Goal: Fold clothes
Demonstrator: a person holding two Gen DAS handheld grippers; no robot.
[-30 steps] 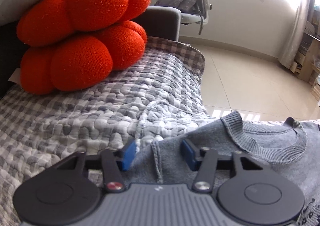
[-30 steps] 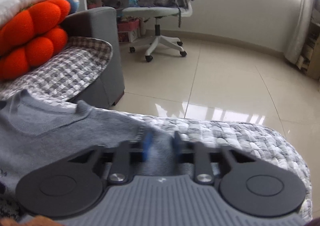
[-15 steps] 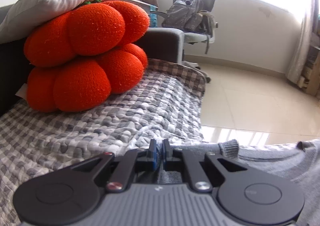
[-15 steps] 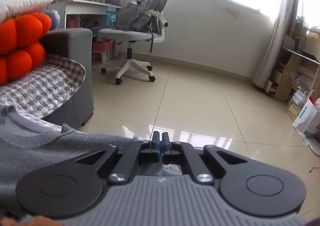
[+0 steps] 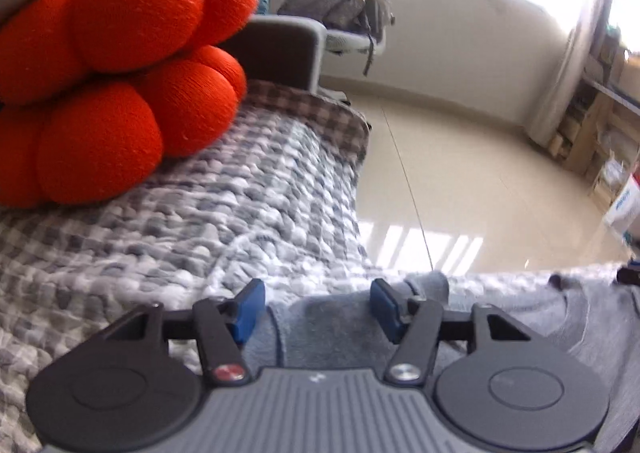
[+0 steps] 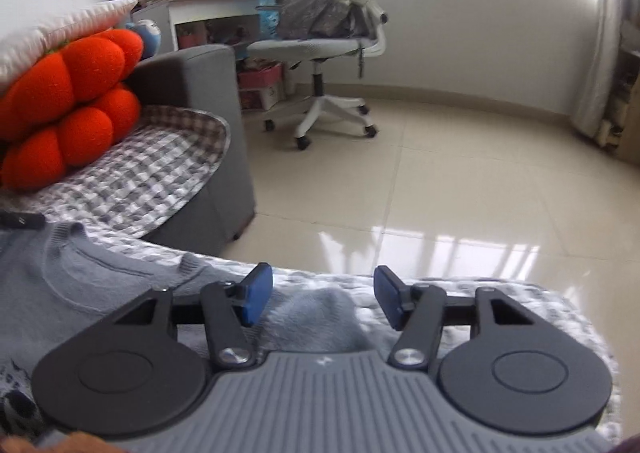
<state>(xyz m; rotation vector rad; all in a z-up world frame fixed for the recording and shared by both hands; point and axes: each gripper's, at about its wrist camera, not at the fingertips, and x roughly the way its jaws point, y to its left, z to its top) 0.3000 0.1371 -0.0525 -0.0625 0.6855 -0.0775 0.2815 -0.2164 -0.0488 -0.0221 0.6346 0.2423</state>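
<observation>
Grey sweater (image 6: 80,285) beside the orange cushion (image 5: 112,81): I am releasing both shoulders, left hand-held gripper (image 5: 312,311) and right hand-held gripper (image 6: 320,301) now spread apart after pinching, leaving it lying flat.

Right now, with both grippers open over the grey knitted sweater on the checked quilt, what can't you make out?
- Grey knitted sweater: its lower body and sleeves, cut off by the bottom and left edges of the right wrist view and covered by the right gripper body.
- Left wrist view: motion blur; the left gripper body hides the cloth beneath.
- Dark print on the sweater: cropped, unreadable.
</observation>
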